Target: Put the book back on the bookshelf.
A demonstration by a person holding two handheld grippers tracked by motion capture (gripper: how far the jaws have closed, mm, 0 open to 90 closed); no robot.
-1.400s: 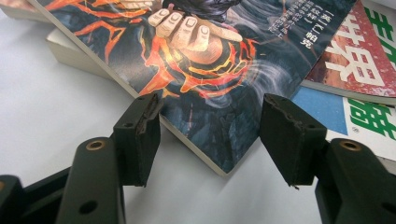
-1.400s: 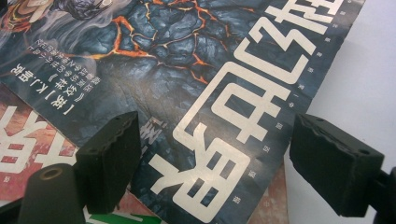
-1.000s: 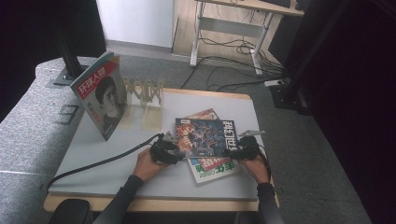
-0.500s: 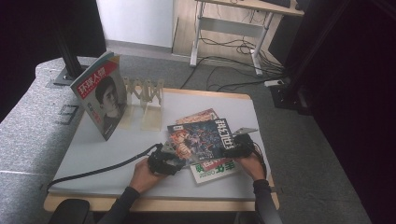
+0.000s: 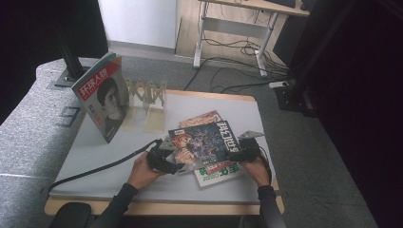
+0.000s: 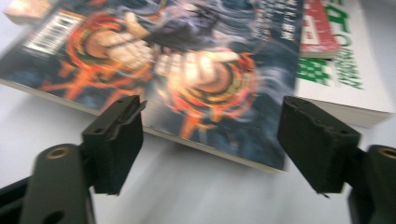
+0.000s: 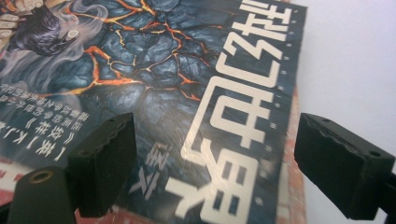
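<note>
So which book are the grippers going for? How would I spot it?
Look at the white table, at the stack of magazines on the side near the person. The one you want is the top magazine: dark blue with glowing orange cracks and big white letters, lying over a green-and-white one.

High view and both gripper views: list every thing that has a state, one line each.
Dark magazine: face up on top of the pile, askew.
Green and white magazine: flat, lowest in the pile.
Portrait magazine: upright by the wooden rack.
Left gripper: open.
Right gripper: open.
</note>
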